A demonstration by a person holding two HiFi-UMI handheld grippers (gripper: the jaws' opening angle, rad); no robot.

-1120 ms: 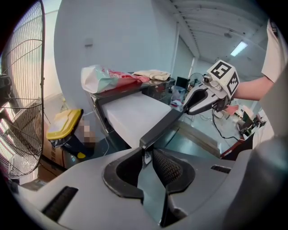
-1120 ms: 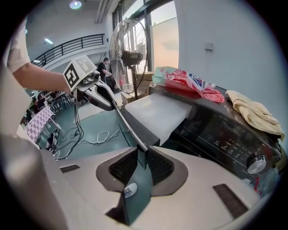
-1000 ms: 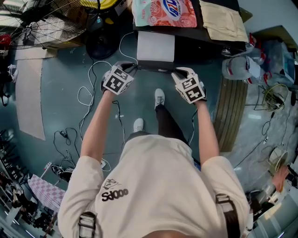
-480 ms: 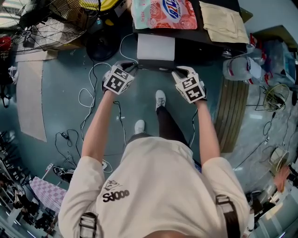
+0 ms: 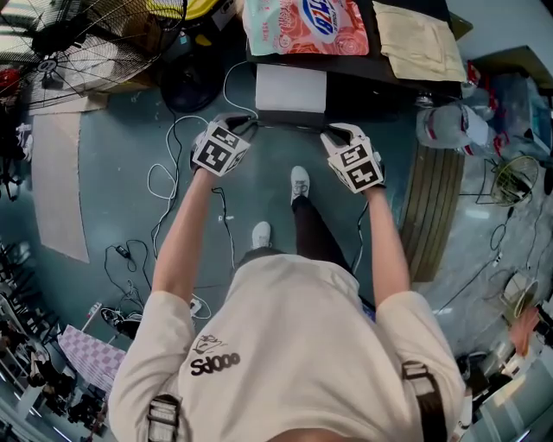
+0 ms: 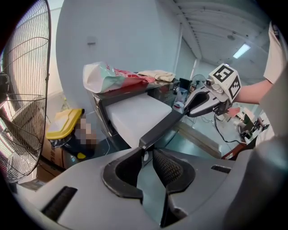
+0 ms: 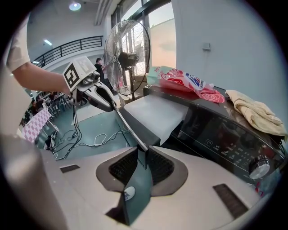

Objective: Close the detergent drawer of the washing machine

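The detergent drawer (image 5: 290, 86) stands pulled out of the dark washing machine (image 5: 406, 82); it is a white box with a dark front panel (image 5: 289, 123). My left gripper (image 5: 245, 125) is at the panel's left end and my right gripper (image 5: 332, 135) at its right end. In the left gripper view the jaws (image 6: 147, 152) close on the panel's corner (image 6: 155, 132), with the right gripper (image 6: 198, 102) at the far end. In the right gripper view the jaws (image 7: 143, 151) pinch the panel's thin edge (image 7: 130, 128), and the left gripper (image 7: 102, 98) holds the other end.
A detergent bag (image 5: 307, 22) and a folded cloth (image 5: 416, 39) lie on top of the machine. A big floor fan (image 5: 86, 39) stands at the left, and cables (image 5: 168, 177) trail over the floor. A ribbed board (image 5: 436, 207) lies at the right. The person's feet (image 5: 296, 181) are below the drawer.
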